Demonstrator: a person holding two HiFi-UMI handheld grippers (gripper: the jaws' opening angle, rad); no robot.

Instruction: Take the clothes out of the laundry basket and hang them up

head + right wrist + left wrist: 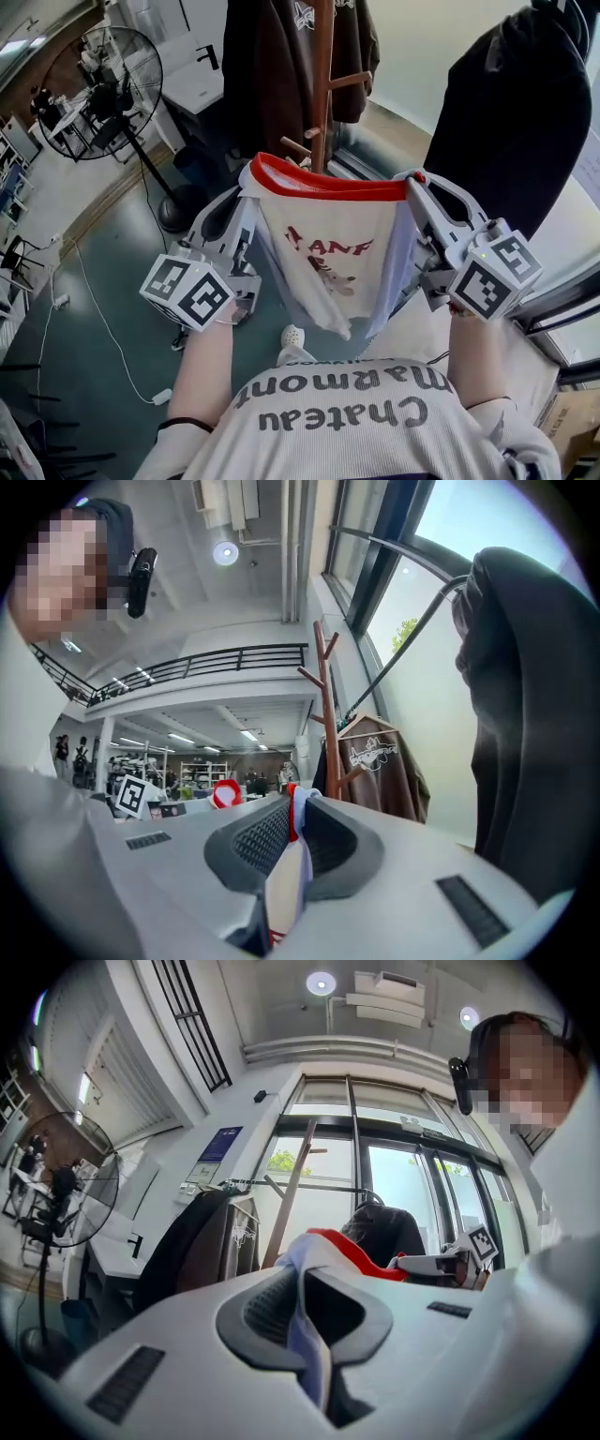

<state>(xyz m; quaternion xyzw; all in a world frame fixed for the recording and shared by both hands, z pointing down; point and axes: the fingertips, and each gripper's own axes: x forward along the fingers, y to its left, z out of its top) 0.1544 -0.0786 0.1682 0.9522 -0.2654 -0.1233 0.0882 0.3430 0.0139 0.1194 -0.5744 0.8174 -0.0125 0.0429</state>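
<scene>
A: Big thing first: the wooden coat stand [322,84] is right in front of you, just past the shirt [328,262]. A brown hoodie [267,56] hangs on it.

B: Yep. Your shirt is up in the air, held btw both hands. Its red collar [328,187] runs side to side, L to R.

A: Your left gripper [246,199] has one end of the collar and your right gripper [412,183] has the other. Both sets of fingers [267,1309] are squeezed tight on cloth.

B: The pole's approx in the middle, so no hand is much closer. I think the bare peg [296,147] is a bit nearer your L.

A: Words: the red letters on the shirt are too hard to read. Your own top says "Chateau Marmont".
</scene>
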